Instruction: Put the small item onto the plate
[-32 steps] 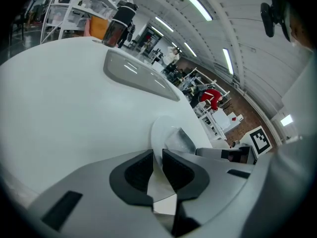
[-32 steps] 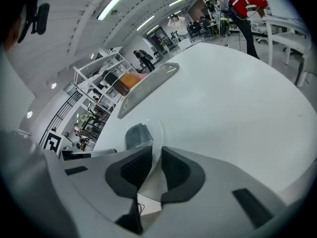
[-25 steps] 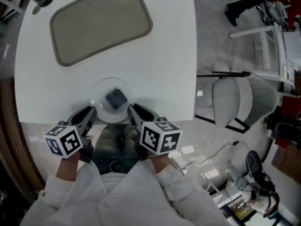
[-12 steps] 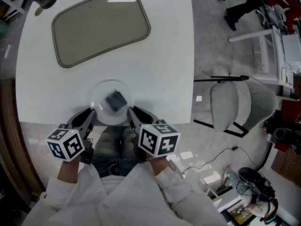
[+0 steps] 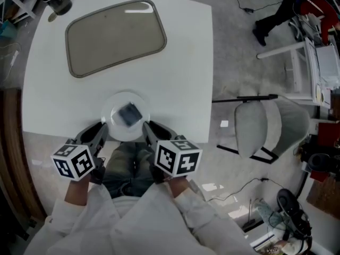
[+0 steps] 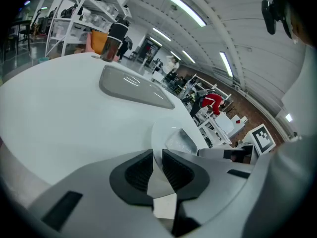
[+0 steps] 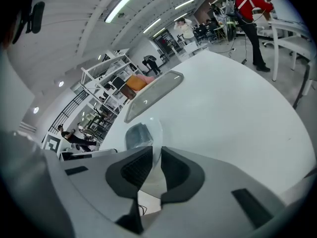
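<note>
Since the small item [image 5: 129,113] lies on the plate [image 5: 113,104], it sits just ahead of both grippers, about equally near each. The left gripper [image 5: 100,129] and right gripper [image 5: 148,127] flank the plate's near rim, jaws slightly parted and empty. One item, one plate, one tray [image 5: 116,35] beyond the plate

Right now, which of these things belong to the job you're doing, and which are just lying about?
Part of the job:
- small item, already lying on the plate
- plate, near the table's front edge
- left gripper and right gripper, both empty

Just lying about:
- grey tray
- dark cup at the far corner
- grey chair beside the table
</note>
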`<act>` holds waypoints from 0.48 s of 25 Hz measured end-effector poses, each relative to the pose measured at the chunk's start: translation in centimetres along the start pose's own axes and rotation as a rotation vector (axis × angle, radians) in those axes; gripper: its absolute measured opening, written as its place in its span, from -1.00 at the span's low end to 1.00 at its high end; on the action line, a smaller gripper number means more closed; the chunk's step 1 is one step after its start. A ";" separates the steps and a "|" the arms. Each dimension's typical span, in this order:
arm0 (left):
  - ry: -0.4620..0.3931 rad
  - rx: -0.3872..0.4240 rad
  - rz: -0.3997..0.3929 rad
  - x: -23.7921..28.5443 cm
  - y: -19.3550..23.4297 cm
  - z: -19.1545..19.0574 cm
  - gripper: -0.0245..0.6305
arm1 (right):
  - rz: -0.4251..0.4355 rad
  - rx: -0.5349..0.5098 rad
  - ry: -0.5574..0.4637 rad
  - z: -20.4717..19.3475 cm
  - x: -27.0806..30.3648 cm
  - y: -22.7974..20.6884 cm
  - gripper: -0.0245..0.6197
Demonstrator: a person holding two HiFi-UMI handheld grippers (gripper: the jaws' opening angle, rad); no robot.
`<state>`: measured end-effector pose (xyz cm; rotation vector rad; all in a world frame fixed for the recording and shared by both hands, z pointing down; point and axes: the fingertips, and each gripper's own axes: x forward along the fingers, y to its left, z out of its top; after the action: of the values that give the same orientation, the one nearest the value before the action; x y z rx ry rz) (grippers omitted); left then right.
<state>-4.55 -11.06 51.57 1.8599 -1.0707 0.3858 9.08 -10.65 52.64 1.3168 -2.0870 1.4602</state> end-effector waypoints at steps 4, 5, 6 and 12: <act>-0.025 0.000 0.008 -0.5 -1.1 0.0 -0.74 | 0.015 -0.010 -0.011 0.3 -1.0 0.1 -0.73; -0.031 0.001 0.010 -0.6 -1.3 0.1 -0.74 | 0.019 -0.009 -0.014 0.3 -1.3 0.1 -0.73; -0.037 0.003 0.012 -0.7 -1.6 0.1 -0.74 | 0.022 -0.009 -0.016 0.3 -1.6 0.1 -0.73; -0.060 0.018 0.008 -0.5 -2.7 0.3 -0.74 | 0.023 -0.010 -0.030 0.6 -2.4 -0.4 -0.73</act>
<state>-2.72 -10.54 49.53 1.8936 -1.1185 0.3472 10.91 -9.95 51.07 1.3230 -2.1328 1.4459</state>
